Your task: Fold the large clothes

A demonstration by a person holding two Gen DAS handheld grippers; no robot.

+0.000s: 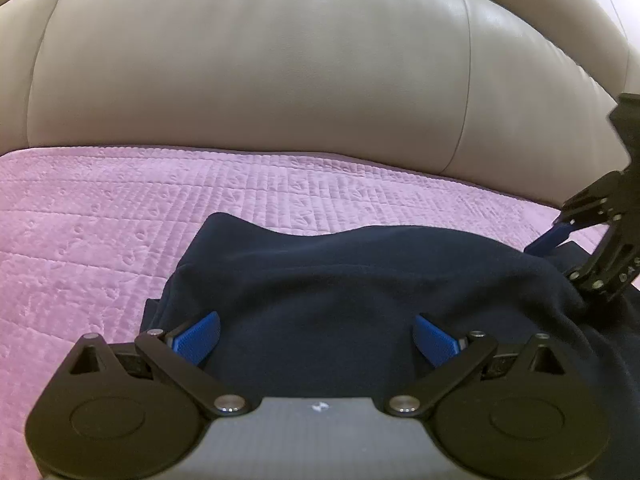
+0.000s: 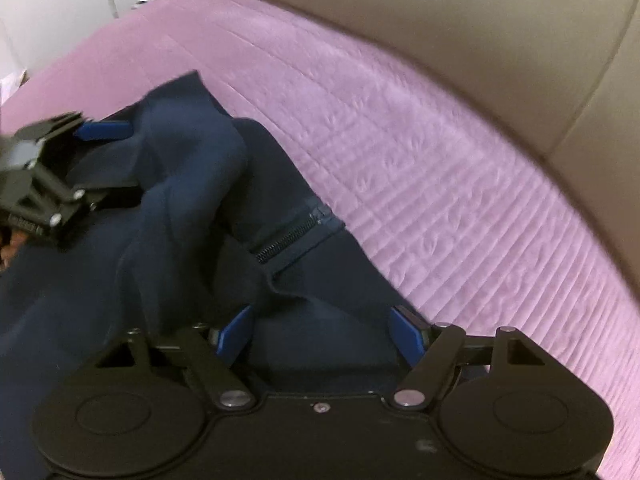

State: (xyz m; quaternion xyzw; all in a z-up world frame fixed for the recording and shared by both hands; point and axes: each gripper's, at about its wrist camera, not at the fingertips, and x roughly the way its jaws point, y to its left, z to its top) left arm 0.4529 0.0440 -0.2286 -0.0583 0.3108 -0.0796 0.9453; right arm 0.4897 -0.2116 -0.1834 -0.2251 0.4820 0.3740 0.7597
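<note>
A dark navy garment [image 1: 340, 292] with a zipper [image 2: 288, 236] lies bunched on a pink quilted cover [image 1: 120, 220]. My left gripper [image 1: 318, 336] is open, its blue fingers [image 1: 200, 336] spread wide with the garment's fabric lying between them. My right gripper [image 2: 320, 332] is open too, its blue fingers [image 2: 406, 332] spread over the garment's edge near the zipper. Each gripper shows in the other's view: the right one at the garment's right side in the left wrist view [image 1: 568, 252], the left one at the garment's far left in the right wrist view [image 2: 100, 160].
The pink cover [image 2: 440, 160] lies on a beige leather sofa, whose backrest [image 1: 260, 60] rises behind it. A white wall or cabinet [image 2: 60, 0] stands past the sofa's far end.
</note>
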